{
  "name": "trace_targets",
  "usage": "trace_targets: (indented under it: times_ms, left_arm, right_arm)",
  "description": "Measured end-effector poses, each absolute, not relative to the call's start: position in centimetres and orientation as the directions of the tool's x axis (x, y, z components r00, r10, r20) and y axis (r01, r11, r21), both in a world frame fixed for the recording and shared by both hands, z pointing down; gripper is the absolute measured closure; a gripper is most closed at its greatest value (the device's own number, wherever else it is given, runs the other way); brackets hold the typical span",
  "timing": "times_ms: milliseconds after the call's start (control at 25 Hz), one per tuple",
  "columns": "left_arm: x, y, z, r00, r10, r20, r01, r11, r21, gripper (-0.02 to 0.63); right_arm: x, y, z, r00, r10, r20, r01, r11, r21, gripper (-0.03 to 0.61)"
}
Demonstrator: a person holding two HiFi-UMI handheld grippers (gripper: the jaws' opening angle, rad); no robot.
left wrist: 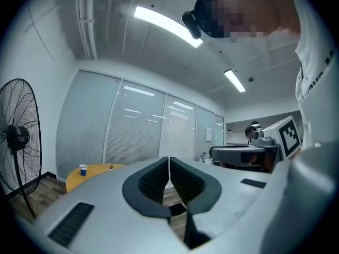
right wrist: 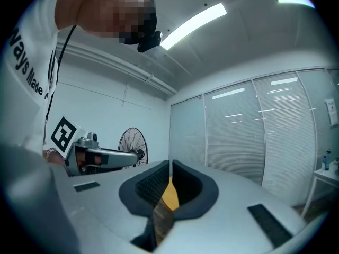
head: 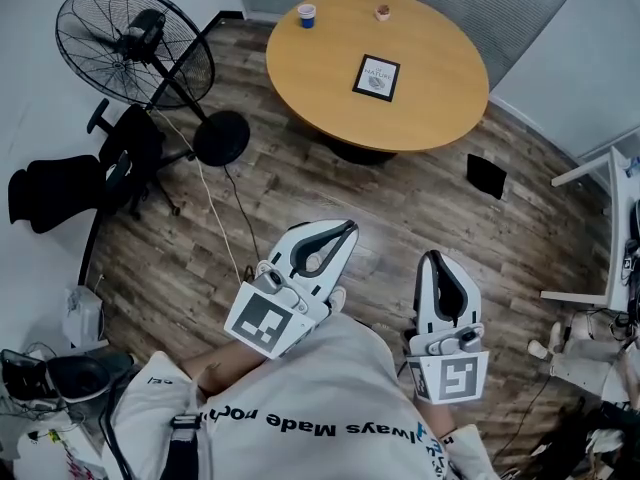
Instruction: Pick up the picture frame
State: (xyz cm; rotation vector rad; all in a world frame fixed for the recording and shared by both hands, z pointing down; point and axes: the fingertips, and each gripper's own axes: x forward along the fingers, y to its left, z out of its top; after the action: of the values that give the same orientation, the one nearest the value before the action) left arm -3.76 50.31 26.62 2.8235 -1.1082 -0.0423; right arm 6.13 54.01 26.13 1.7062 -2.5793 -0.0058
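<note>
The picture frame (head: 376, 77), black-edged with a white print, lies flat on the round wooden table (head: 440, 98) at the top of the head view. Both grippers are held level over the wood floor, well short of the table. My left gripper (head: 349, 227) is shut with nothing in it; in its own view the pads meet at the tip (left wrist: 169, 160), and the table edge (left wrist: 92, 172) shows far off at the left. My right gripper (head: 433, 256) is likewise shut and empty (right wrist: 170, 166); a sliver of the table top shows below its tips.
A blue cup (head: 306, 15) and a small brown object (head: 382, 12) stand at the table's far edge. A standing fan (head: 134, 43) and a black office chair (head: 90, 173) are at the left, with a cable across the floor. A black panel (head: 486, 175) and a white desk (head: 612, 218) are at the right.
</note>
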Motion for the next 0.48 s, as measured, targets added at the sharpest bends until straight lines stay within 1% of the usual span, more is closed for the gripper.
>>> trace_targets:
  times_ms: [480]
  left_arm:
    - [-5.0,45.2,27.0,0.734,-0.679,0.020,-0.676,-0.727,0.118,0.583]
  right_arm:
    - [4.6,48.9,26.1,-0.399,-0.916,0.038,-0.916,0.400,0.033,0.537]
